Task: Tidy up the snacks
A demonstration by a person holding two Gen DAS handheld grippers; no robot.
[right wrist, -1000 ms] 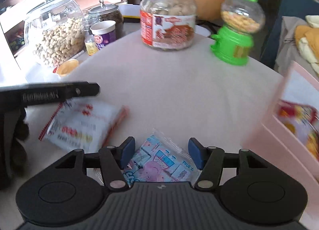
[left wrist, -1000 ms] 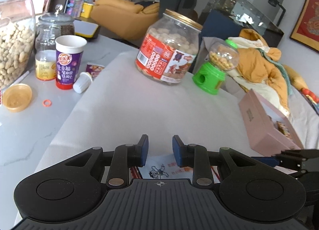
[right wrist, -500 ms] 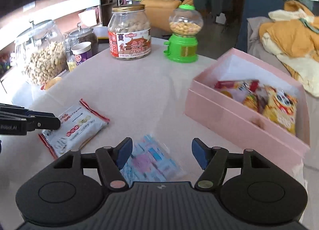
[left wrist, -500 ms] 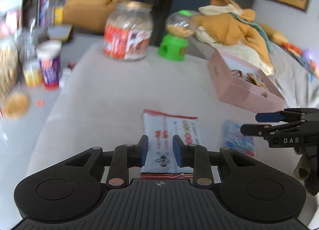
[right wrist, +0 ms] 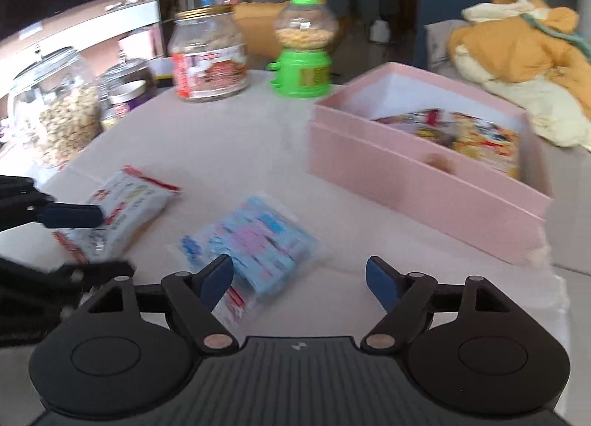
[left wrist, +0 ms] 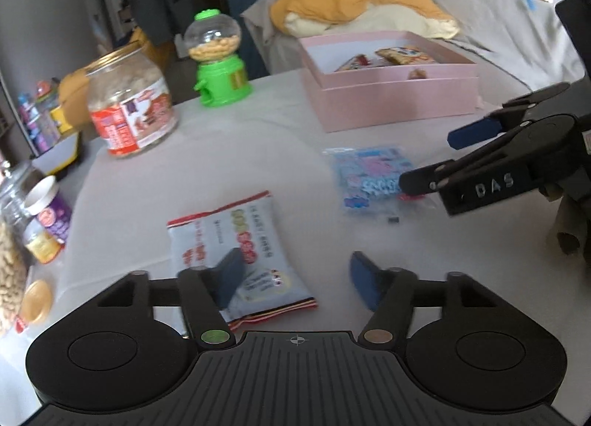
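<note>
Packets are the job here: two lie flat on the surface, short of the pink box that already holds snacks. The left gripper is opening, nothing pinched; its left pad overlaps the white-and-red packet, which lies mostly left of the gap. The right gripper is also opening, empty, with the blue packet just ahead of its left pad. Each should probably centre its packet between the pads, come low, grip an edge, then lift clear over the box wall.

both wrist views overlook one table, close.
</note>
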